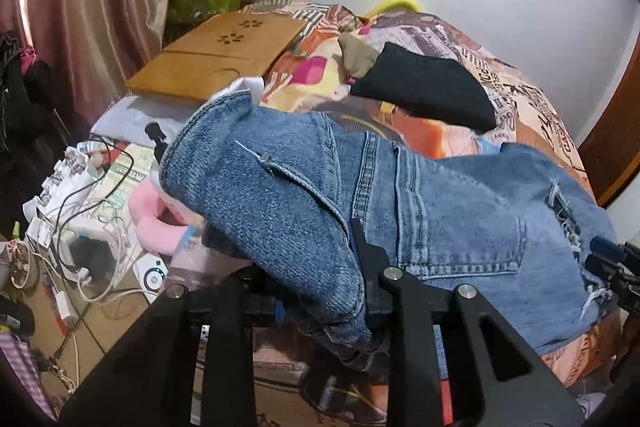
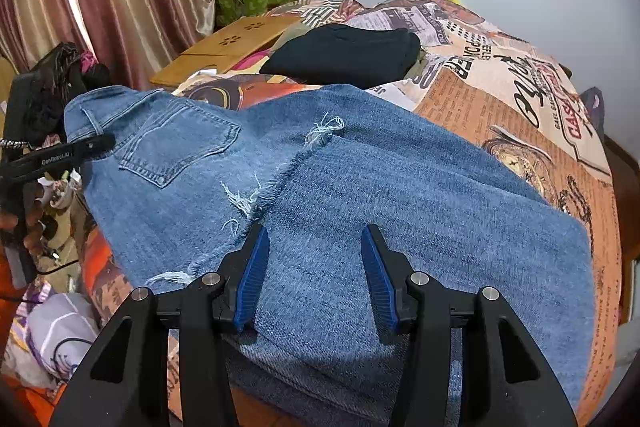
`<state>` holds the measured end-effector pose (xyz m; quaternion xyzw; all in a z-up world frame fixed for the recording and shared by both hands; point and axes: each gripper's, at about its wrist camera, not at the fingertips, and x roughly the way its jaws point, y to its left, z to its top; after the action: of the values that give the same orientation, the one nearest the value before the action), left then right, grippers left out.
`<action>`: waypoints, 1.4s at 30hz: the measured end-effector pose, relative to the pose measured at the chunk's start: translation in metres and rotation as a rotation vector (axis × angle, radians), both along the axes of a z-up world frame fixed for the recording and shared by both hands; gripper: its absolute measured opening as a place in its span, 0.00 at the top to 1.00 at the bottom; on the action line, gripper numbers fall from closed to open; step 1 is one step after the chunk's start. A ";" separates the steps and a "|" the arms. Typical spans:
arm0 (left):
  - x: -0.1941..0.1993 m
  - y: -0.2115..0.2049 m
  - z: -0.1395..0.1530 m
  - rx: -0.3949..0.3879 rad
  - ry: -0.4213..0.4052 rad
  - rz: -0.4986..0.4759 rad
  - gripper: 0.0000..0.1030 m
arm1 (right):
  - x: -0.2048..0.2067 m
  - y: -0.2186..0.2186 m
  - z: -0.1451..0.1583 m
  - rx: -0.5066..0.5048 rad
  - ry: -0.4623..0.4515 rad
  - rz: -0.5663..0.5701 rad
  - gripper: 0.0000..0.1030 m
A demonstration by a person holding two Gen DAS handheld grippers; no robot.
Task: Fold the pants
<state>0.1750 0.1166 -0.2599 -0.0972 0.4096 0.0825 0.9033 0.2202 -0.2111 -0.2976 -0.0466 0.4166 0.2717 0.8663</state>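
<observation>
1. Here, the bed point(image 2: 520, 115), under a printed orange and cream cover, fills most of both views.
2. The jeans point(image 2: 360, 179) lie spread across its near part, folded over themselves, with frayed rips near the middle and a back pocket point(image 2: 180, 151) facing up at the waist end.
3. A black garment point(image 2: 344, 53) sits folded on the bed beyond the jeans, apart from them.
4. A wooden board point(image 1: 216, 55) lies at the far left corner of the bed, near the curtain point(image 1: 80, 7).
5. The left gripper point(image 1: 332, 267) is clenched on the waist end of the jeans, bunched denim draped over its fingers and lifted off the bed.
6. The right gripper point(image 2: 316, 275) hangs with jaws spread wide over the folded leg, blue pads point(image 2: 252, 279) bare and gripping nothing.
</observation>
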 end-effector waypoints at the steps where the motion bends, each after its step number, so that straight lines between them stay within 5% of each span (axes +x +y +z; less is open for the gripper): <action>1: 0.000 -0.001 0.004 0.004 -0.005 0.000 0.75 | -0.001 -0.002 0.001 0.015 0.007 -0.004 0.56; 9: -0.001 -0.029 0.053 0.048 -0.092 -0.052 0.75 | -0.011 -0.034 0.016 0.059 -0.025 -0.064 0.56; 21: 0.016 -0.147 0.150 0.184 -0.278 -0.357 0.75 | -0.029 -0.144 0.017 0.044 -0.054 -0.334 0.56; 29: 0.032 -0.226 0.166 0.126 -0.292 -0.545 0.75 | -0.028 -0.178 -0.022 0.068 0.035 -0.388 0.56; 38: 0.069 -0.305 0.156 0.042 -0.223 -0.695 0.85 | -0.028 -0.181 -0.025 0.133 0.037 -0.365 0.54; 42: 0.075 -0.341 0.144 0.061 -0.178 -0.755 0.85 | -0.027 -0.181 -0.027 0.152 0.036 -0.369 0.54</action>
<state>0.2500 -0.2246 -0.1162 0.0806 0.3341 -0.2522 0.9046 0.1930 -0.3920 -0.3249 0.1012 0.4116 0.1398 0.8949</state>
